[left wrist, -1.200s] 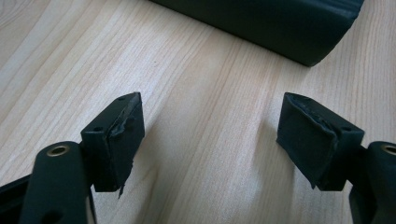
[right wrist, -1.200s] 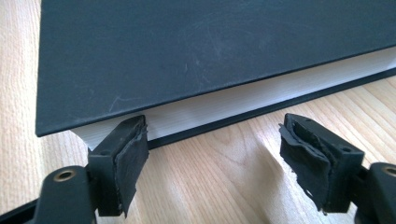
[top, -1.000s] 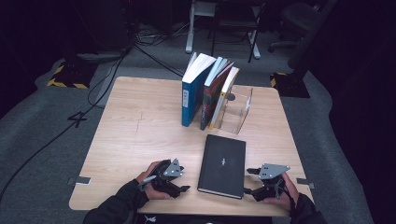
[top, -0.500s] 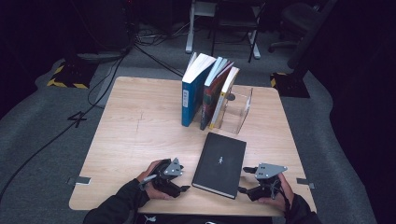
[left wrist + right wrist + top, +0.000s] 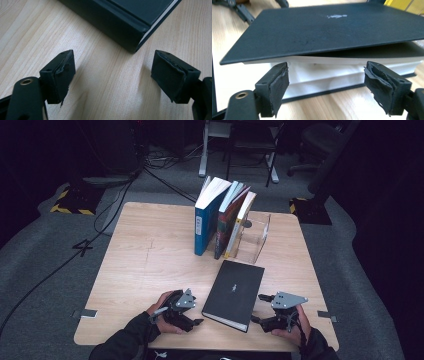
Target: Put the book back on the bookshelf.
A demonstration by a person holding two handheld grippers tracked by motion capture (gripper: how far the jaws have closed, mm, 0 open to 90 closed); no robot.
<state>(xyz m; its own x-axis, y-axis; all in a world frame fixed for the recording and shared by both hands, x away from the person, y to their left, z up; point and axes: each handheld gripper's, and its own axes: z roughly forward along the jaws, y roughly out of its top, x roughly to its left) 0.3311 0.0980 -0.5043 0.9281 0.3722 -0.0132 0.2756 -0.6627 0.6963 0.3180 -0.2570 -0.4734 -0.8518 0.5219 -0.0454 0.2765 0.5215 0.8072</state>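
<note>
A black hardcover book (image 5: 233, 294) lies flat and slightly askew near the table's front edge. My left gripper (image 5: 195, 311) rests on the table just left of it, open. In the left gripper view the book's spine corner (image 5: 125, 27) lies ahead of the empty left gripper (image 5: 112, 75). My right gripper (image 5: 256, 309) is open at the book's right side. In the right gripper view the white page edge (image 5: 332, 72) sits just beyond the right gripper (image 5: 325, 85), and the black cover (image 5: 324, 27) stands a little above the pages.
Three books stand upright behind the black one: a blue one (image 5: 205, 222), a dark red one (image 5: 227, 227) and a yellow-spined one (image 5: 241, 220), leaning on a clear bookend (image 5: 256, 239). The wooden table (image 5: 145, 260) is bare at left. Cables and chairs lie beyond.
The black book has turned slightly and slid left. My right gripper has moved left up to its page edge. The left gripper has barely shifted.
</note>
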